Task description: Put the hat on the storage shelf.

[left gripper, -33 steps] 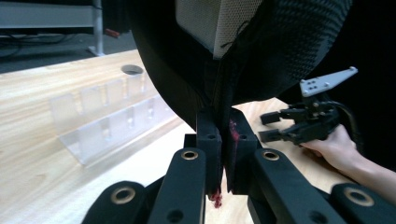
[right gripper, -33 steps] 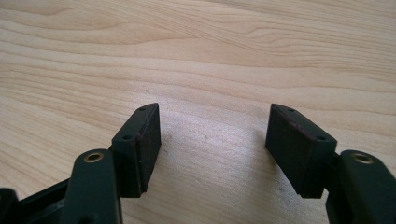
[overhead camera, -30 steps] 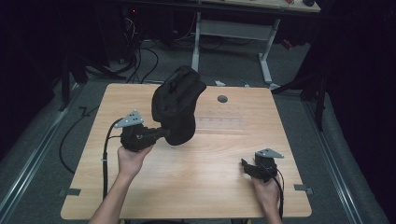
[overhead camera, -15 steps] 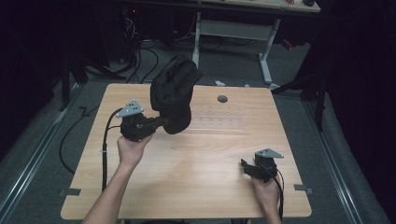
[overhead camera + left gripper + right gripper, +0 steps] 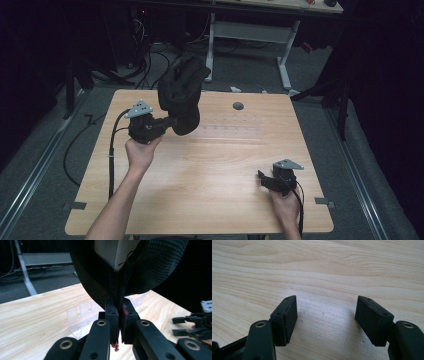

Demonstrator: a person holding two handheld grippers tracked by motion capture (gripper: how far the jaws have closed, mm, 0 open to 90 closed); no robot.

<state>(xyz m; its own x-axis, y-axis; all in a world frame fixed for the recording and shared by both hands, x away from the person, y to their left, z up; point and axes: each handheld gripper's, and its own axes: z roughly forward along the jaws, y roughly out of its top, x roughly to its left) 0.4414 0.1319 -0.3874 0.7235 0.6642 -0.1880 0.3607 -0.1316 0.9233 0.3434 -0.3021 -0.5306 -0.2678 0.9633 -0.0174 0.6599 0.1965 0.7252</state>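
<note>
Black fabric cap lifted

Left tongs (image 5: 167,122) clamp the black mesh-fabric cap (image 5: 181,92) by its edge, clear above the light wooden table (image 5: 220,165); right tongs (image 5: 266,180) rest apart (idle); placement remains.

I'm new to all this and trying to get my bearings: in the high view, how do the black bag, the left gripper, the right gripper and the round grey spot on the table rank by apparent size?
1. Black bag, held up nearer the camera.
2. Left gripper and right gripper: about alike.
3. Round grey spot.
</note>
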